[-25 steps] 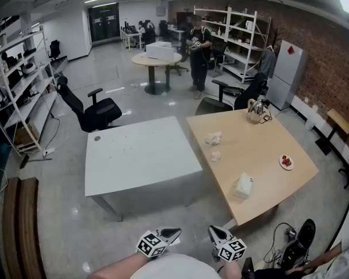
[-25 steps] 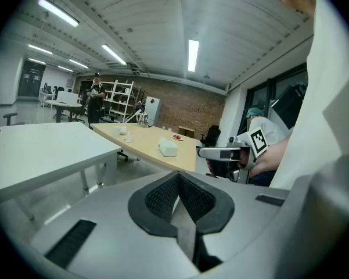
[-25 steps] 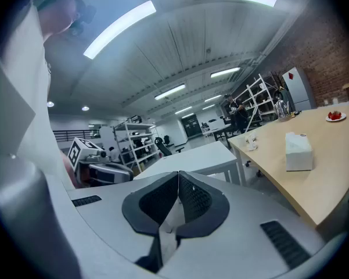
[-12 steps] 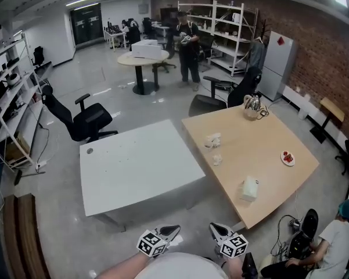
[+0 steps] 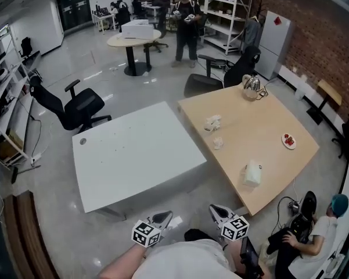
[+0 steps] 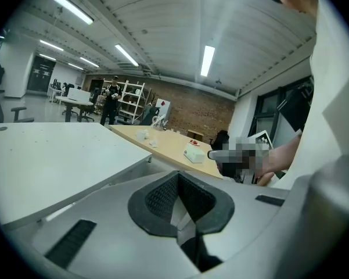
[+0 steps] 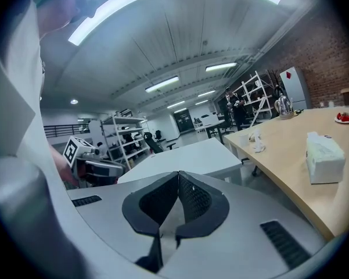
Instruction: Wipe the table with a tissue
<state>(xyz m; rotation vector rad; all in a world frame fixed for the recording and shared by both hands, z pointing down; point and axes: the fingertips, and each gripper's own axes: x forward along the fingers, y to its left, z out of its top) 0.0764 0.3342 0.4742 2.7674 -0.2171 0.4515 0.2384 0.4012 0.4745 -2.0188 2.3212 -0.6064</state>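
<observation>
I'm holding my right gripper (image 5: 216,211) and left gripper (image 5: 162,218) closed, both empty. The tissue box (image 5: 252,173), apparently upright, is sitting on the wooden table (image 5: 267,135) at about one o'clock, nearer my right gripper, so I'm favouring that hand.

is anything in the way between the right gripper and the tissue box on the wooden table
Nothing visible does. The right gripper is short of the near corner of the wooden table, and the tissue box stands near that edge with bare tabletop around it. The crumpled tissues lie farther back, beyond the box.
</observation>
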